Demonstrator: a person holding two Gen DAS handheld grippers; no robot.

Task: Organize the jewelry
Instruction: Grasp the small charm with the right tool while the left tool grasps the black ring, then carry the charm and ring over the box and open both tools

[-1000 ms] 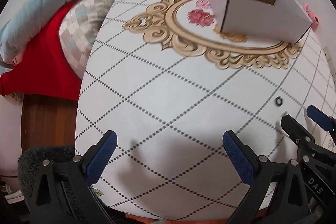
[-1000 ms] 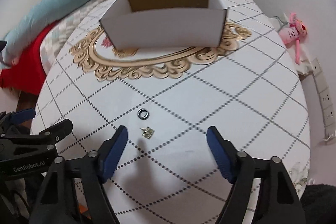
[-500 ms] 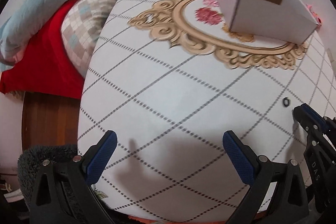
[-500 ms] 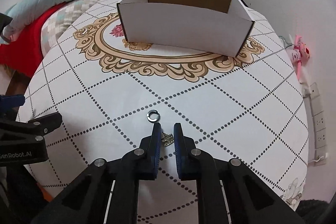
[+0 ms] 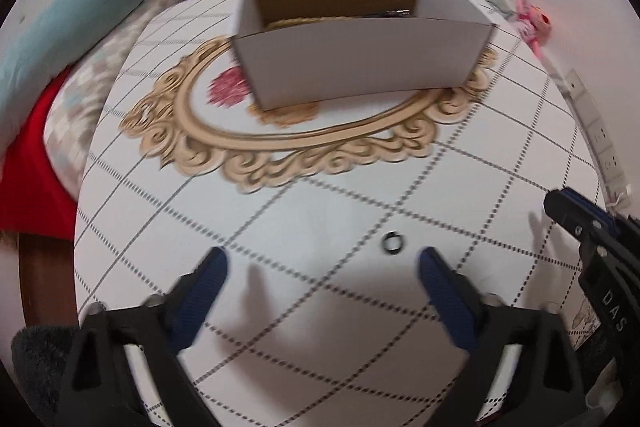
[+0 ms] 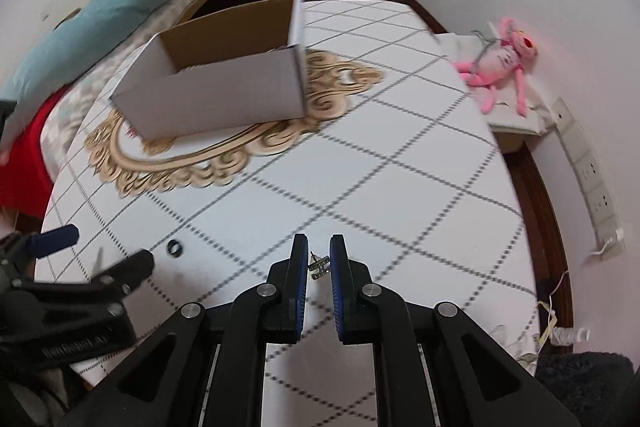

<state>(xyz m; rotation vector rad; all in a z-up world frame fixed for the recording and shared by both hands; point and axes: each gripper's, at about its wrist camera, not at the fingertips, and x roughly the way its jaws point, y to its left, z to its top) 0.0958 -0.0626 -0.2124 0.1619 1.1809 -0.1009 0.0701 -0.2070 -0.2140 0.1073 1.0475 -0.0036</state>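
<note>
Right gripper (image 6: 319, 259), wide apart a second ago, is now pinched on the small metal earring (image 6: 319, 267) and has lifted it off the table (image 6: 400, 195): one piece is ready for the cardboard box (image 6: 224, 95). Left gripper (image 5: 322, 267), jaws spread, has swung toward the dark ring (image 5: 392, 241), which lies loose just ahead. Only the left view shows dark items already inside the box; only the right shows the held earring
</note>
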